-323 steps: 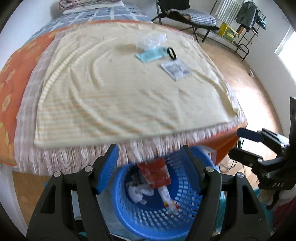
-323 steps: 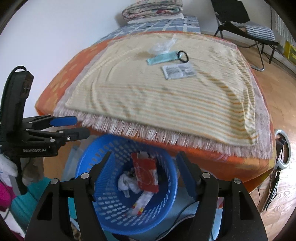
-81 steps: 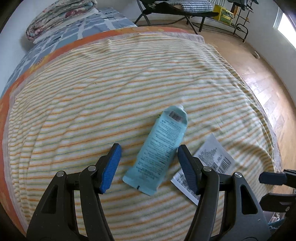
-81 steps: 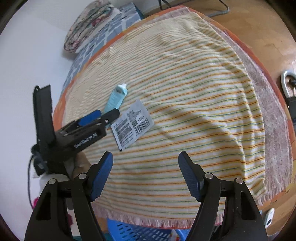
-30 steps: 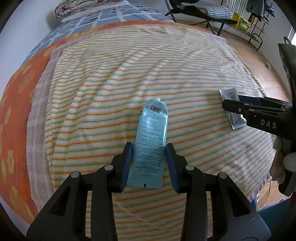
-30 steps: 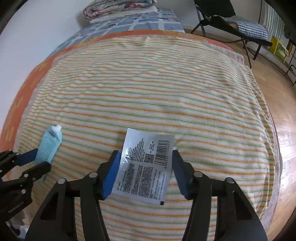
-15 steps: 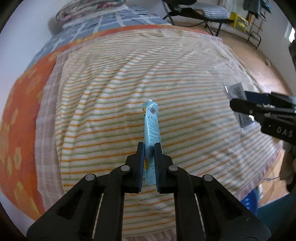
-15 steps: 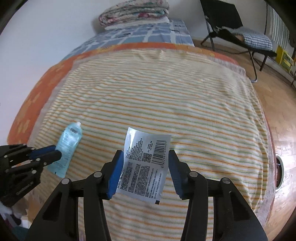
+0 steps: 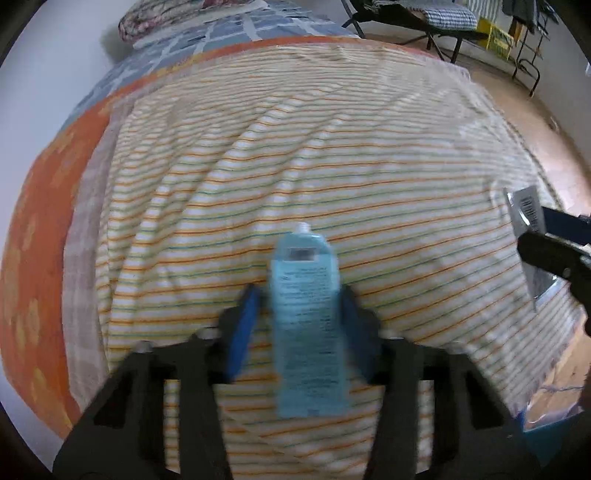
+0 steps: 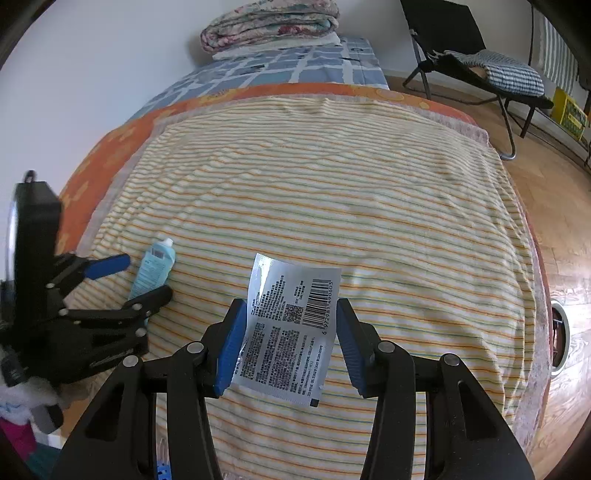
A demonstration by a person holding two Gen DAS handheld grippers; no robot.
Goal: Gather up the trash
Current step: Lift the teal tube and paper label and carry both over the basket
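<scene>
A light blue tube [image 9: 304,295] lies lengthwise between the blue pads of my left gripper [image 9: 301,325], nozzle pointing away. The picture is blurred. The jaws are opening, and the pads still sit against the tube's two long edges. The right wrist view shows the same tube [image 10: 155,262] between the left gripper's [image 10: 144,277] fingers, just over the striped blanket [image 10: 332,177]. My right gripper [image 10: 290,332] is shut on a silver sachet [image 10: 291,302] with a barcode, held by its side edges above the blanket. In the left wrist view, that sachet [image 9: 524,206] and the right gripper's fingers [image 9: 554,254] show at the right edge.
The striped blanket [image 9: 295,147] covers an orange bedspread [image 9: 33,236] on a bed. A folded quilt [image 10: 269,22] lies at the far end. A black folding chair [image 10: 480,66] stands on the wooden floor at the right. A ring-shaped object [image 10: 559,332] lies beside the bed.
Half a second ago the left jaws were pinched tight on the tube, which stood edge-on. Now they stand wider and the tube faces flat. The right gripper has lifted the sachet slightly.
</scene>
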